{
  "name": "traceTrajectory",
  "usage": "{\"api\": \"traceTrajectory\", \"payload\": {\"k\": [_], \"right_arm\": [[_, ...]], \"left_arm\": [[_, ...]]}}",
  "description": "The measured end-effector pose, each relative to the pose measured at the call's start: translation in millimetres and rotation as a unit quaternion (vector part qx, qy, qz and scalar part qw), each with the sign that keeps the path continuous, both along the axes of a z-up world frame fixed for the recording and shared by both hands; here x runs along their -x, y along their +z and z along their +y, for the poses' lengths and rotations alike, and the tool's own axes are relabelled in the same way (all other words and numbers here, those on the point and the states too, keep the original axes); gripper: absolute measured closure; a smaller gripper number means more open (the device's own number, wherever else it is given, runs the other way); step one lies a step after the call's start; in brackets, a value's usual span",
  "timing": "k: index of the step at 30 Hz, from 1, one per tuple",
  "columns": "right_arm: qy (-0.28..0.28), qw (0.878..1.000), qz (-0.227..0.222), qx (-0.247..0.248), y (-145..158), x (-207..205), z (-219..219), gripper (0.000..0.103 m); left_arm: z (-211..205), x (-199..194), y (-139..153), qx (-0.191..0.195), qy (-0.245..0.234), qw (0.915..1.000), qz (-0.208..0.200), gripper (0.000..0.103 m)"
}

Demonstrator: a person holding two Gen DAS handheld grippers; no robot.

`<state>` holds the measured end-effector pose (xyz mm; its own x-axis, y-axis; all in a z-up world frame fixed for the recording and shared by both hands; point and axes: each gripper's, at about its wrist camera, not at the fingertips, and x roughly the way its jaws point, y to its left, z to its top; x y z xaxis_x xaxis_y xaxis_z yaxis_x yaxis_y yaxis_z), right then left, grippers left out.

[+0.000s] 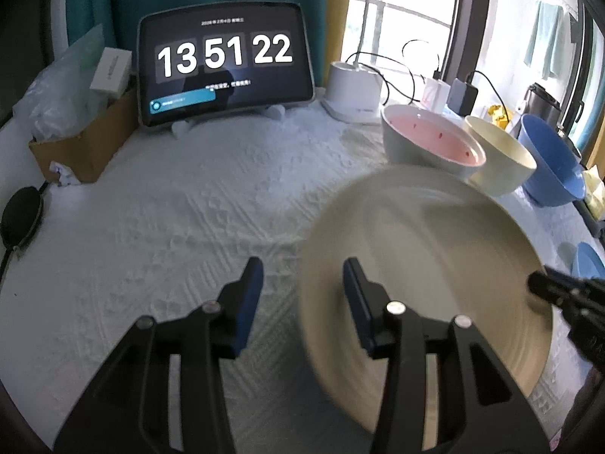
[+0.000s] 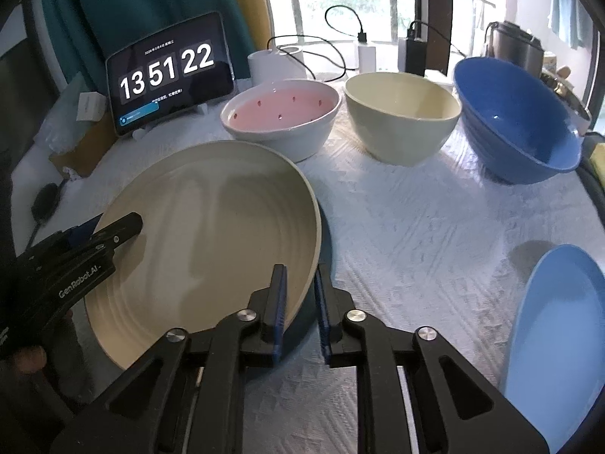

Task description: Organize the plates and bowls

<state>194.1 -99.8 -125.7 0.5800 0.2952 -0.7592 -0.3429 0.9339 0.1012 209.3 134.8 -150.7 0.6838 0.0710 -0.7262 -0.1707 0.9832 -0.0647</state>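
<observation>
My right gripper (image 2: 299, 302) pinches the cream plate (image 2: 211, 234) by its near rim, tilted off the cloth; left gripper (image 1: 302, 302) stands open, so I carry it slowly toward the blue plate (image 2: 559, 340)

Clock tablet (image 1: 226, 62), cardboard box (image 1: 85, 147)
</observation>
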Motion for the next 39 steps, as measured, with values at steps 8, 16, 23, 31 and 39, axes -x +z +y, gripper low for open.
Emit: {"api": "traceTrajectory", "payload": {"k": [8,16,23,31,39], "right_arm": [[-0.013,0.999,0.017,-0.032,-6,-10,-17,0.088],[0.004,0.998,0.045,-0.045,-20,-12,-8,0.075],[-0.005,0.998,0.044,-0.041,-18,-3,-19,0.078],[-0.026,0.998,0.045,-0.035,-19,18,-44,0.079],[-0.036,0.998,0.039,-0.034,-18,38,-69,0.078]], "left_arm": [[-5,-10,-8,0.012,-0.017,0.9996,0.019,0.057],[-20,-14,-9,0.005,-0.048,0.9985,0.025,0.057],[-35,-5,-9,-0.007,-0.063,0.9976,0.029,0.058],[-63,17,-6,-0.008,-0.082,0.9960,0.035,0.058],[-84,30,-5,-0.006,-0.089,0.9953,0.038,0.058]]}}
